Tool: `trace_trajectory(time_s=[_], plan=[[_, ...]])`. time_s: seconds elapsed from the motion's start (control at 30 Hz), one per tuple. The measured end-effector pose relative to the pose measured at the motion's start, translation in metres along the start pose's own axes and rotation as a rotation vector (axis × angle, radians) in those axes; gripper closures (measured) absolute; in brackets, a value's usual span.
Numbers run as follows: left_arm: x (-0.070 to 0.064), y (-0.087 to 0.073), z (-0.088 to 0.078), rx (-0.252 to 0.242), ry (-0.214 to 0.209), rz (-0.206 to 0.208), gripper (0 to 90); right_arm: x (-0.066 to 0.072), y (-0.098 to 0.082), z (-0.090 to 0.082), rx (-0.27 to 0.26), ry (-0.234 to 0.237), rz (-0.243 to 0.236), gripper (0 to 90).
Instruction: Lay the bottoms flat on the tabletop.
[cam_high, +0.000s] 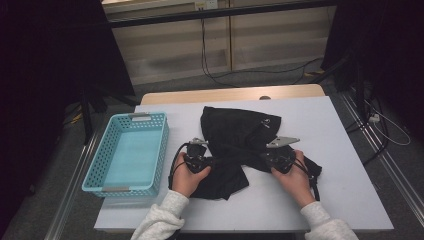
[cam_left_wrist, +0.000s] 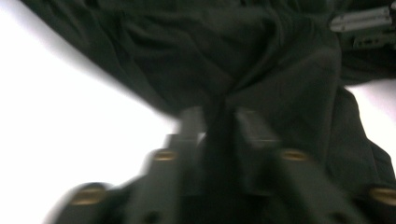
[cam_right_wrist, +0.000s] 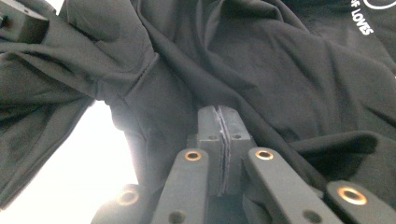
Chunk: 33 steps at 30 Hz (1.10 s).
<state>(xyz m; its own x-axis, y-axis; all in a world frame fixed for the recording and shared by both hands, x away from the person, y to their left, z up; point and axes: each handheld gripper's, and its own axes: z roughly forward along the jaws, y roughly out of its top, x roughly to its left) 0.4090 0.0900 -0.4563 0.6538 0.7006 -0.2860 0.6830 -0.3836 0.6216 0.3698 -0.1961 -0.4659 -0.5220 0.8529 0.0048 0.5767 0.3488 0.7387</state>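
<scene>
White print on black garment (cam_right_wrist: 280, 60), top right corner of right gripper view: "LOVES" readable, running sideways, w/ letter ahead of it cut off by frame edge, maybe "F". Curved white line beside it, part of a logo, not readable. Small white mark on garment in high view, too small to read.

Black T-shirt (cam_high: 235, 137), thin jersey cloth, crumpled and spread across middle of white table, bulk of it toward far side, one loose flap hanging down toward near edge. Small white print (cam_right_wrist: 363, 23) near one corner, lettering only partly legible. Fabric heavily creased, folds converging to two pinched points on near side, one at left, one at right. Thin fold caught flat at right point; thicker bunched ridge (cam_left_wrist: 219, 121) gathered at left. Lies just right of turquoise basket, apart from it.
</scene>
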Motion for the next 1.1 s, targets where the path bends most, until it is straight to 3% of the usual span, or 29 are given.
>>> trace_trajectory(time_s=[0.03, 0.17, 0.4, 0.5, 0.53, 0.57, 0.63, 0.7, 0.8, 0.87, 0.97, 1.1], plan=[[0.001, 0.000, -0.003, 0.017, -0.008, -0.016, 89.8, 0.000, 0.000, 0.000, -0.003, 0.001, 0.003, 89.5], [0.004, -0.006, -0.019, 0.020, -0.001, -0.031, 90.0, -0.001, -0.003, 0.000, -0.021, 0.006, 0.022, 89.5], [0.012, -0.024, -0.057, 0.042, 0.041, -0.040, 90.0, -0.001, -0.003, 0.000, -0.022, 0.003, 0.014, 89.5], [0.017, -0.028, -0.062, 0.009, 0.035, -0.040, 90.0, 0.000, -0.003, 0.000, -0.023, -0.001, 0.013, 89.5], [0.017, -0.027, -0.061, -0.012, 0.034, -0.036, 88.9, 0.000, -0.003, 0.000, -0.023, -0.001, 0.012, 89.5], [0.018, -0.025, -0.058, -0.049, 0.039, -0.031, 79.3, 0.000, -0.003, 0.000, -0.023, -0.001, 0.013, 89.5], [0.017, -0.019, -0.052, -0.064, 0.043, -0.022, 62.1, 0.000, -0.003, 0.000, -0.023, -0.001, 0.014, 89.5], [0.018, -0.009, -0.040, -0.086, 0.052, -0.016, 56.5, 0.000, -0.003, 0.000, -0.023, -0.002, 0.012, 89.5], [0.022, 0.004, -0.024, -0.084, 0.060, -0.022, 50.3, 0.000, -0.003, 0.000, -0.023, -0.002, 0.012, 89.4], [0.026, 0.013, -0.012, -0.083, 0.097, -0.015, 48.5, -0.001, -0.003, 0.000, -0.024, 0.003, 0.014, 89.3], [0.033, 0.024, 0.004, -0.080, 0.126, -0.038, 47.8, -0.001, -0.003, 0.000, -0.024, 0.005, 0.015, 89.3], [0.034, 0.033, 0.017, -0.082, 0.106, -0.055, 51.8, 0.000, -0.003, 0.000, -0.023, 0.004, 0.016, 88.9]])
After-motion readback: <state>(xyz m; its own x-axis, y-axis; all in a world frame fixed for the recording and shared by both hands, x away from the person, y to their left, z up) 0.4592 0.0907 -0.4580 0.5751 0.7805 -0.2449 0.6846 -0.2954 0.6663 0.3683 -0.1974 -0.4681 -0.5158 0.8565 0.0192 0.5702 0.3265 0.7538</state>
